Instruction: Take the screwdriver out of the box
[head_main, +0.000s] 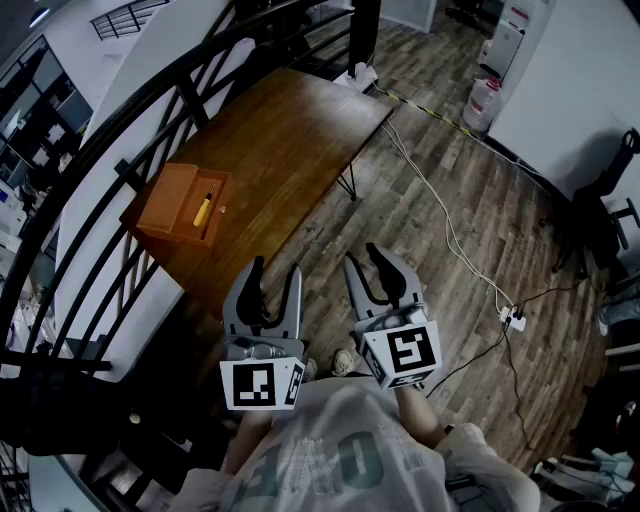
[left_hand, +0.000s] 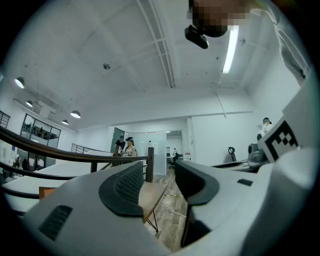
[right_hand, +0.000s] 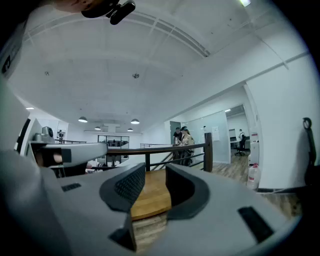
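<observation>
— Where is the screwdriver (head_main: 203, 210) being kept?

— It is being left lying in the open box (head_main: 172, 192), at the left edge of the table (head_main: 290, 130), well apart from both claws.

— How are the claws being held?

— The left claw (head_main: 275, 270) and right claw (head_main: 360, 257) are being held side by side off the table's near end, roughly level. Their jaws are parted and nothing is being gripped. Probably they are being readied for a reach to the box.

— What is being hidden?

— The screwdriver's tip is being lost to smallness. In the claw views only a wedge of table is being shown between the jaws, and the box cannot be made out there.
</observation>
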